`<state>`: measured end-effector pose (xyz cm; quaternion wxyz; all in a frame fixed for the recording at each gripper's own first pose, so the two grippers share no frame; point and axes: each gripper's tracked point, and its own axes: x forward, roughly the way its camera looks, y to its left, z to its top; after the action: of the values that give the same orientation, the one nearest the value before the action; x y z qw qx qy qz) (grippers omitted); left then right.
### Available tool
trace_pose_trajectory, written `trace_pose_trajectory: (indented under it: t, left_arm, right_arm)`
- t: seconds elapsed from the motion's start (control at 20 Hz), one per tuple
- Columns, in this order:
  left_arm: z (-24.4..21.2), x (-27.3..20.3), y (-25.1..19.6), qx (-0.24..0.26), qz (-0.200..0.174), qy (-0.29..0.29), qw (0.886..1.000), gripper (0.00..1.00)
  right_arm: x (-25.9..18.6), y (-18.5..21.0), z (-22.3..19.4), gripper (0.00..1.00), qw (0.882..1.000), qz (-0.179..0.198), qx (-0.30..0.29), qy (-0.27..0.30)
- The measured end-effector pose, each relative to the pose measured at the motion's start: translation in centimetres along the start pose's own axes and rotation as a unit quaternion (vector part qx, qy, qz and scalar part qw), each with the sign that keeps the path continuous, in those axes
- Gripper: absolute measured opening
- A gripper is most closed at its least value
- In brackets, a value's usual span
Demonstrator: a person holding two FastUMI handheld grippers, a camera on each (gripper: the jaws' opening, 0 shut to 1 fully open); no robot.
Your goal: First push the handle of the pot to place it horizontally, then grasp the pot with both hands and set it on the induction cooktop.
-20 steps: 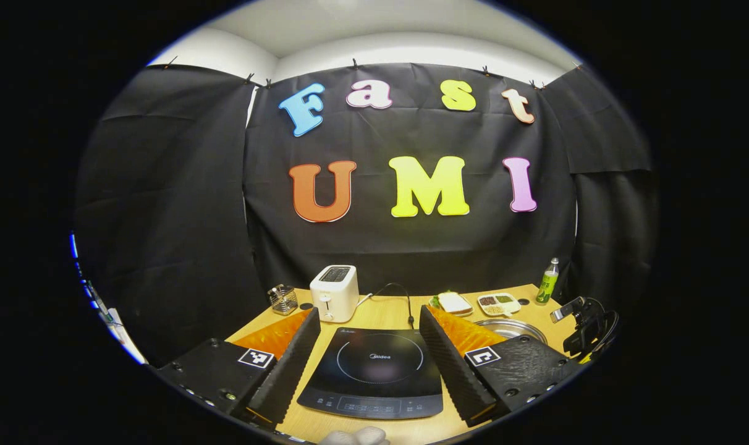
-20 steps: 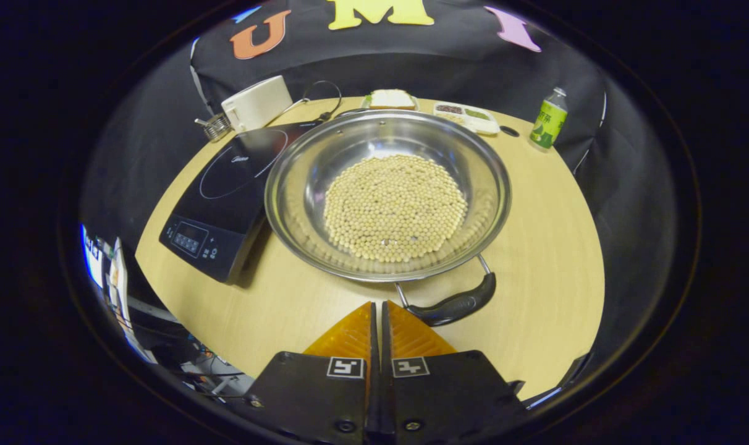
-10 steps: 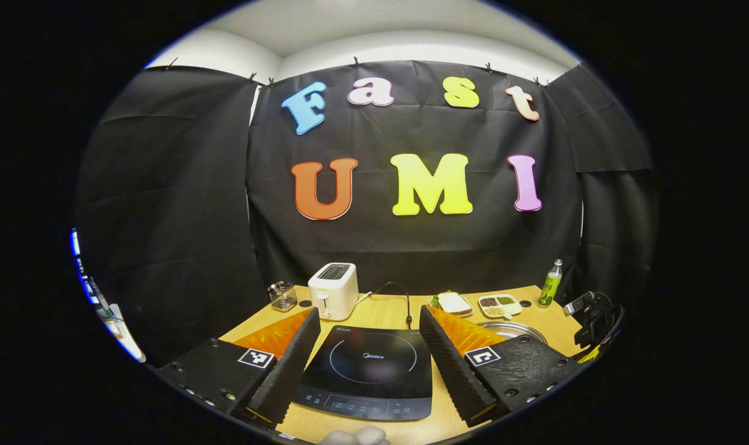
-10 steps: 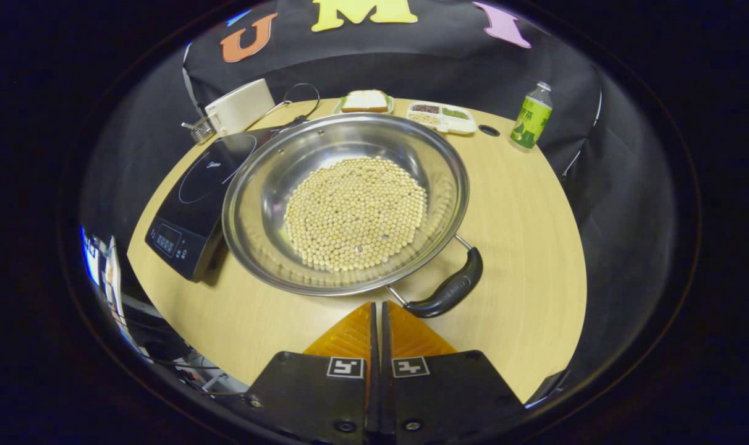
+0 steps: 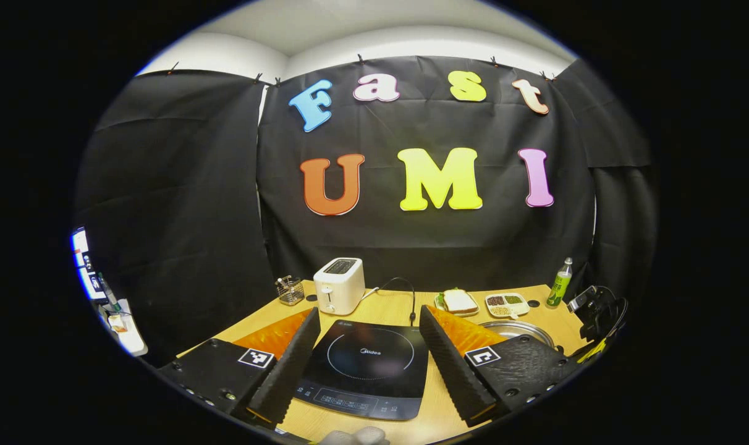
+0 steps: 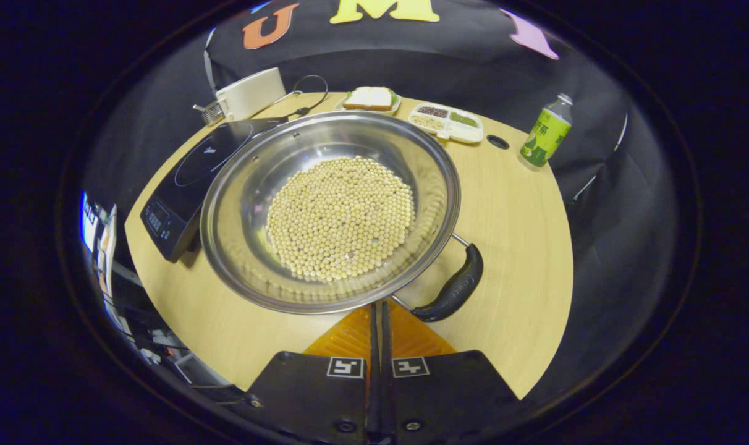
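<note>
The right gripper (image 6: 377, 309), its fingers pressed together with nothing between them, now sits right at the near rim of the steel pot (image 6: 251, 185), close beside the root of the black handle (image 6: 453, 289); a second ago the handle lay almost straight across in front of the tips, and since then it has swung up and away to the tool's right, so it stands at a steeper slant. The beans (image 6: 340, 216) lie level in the pot. To me the push on the handle is under way, not finished: the pot has turned, and it looks slightly nearer the induction cooktop (image 6: 189, 179) on the tool's left. The left gripper (image 5: 368, 346) hangs with fingers spread wide, the cooktop straight ahead between them, and the pot's rim (image 5: 516, 326) peeks past its right finger. It holds nothing, and I judge the two-handed lift is yet to come.
</note>
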<state>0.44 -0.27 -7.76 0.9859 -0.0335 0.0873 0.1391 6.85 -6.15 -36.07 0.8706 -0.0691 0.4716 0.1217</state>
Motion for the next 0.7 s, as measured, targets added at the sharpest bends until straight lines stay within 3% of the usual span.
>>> trace_pose_trajectory:
  t: [0.3,0.7]
  left_arm:
    - [-1.3,-0.1,-1.7,-0.002,0.025,0.013,1.000,0.96]
    - [-2.1,-0.3,-4.3,0.001,0.023,0.029,0.999,0.96]
  right_arm:
    - [0.9,-3.4,1.4,0.00,0.999,0.006,-0.034,-0.001]
    - [1.7,-5.6,2.9,0.04,0.996,0.010,-0.086,-0.016]
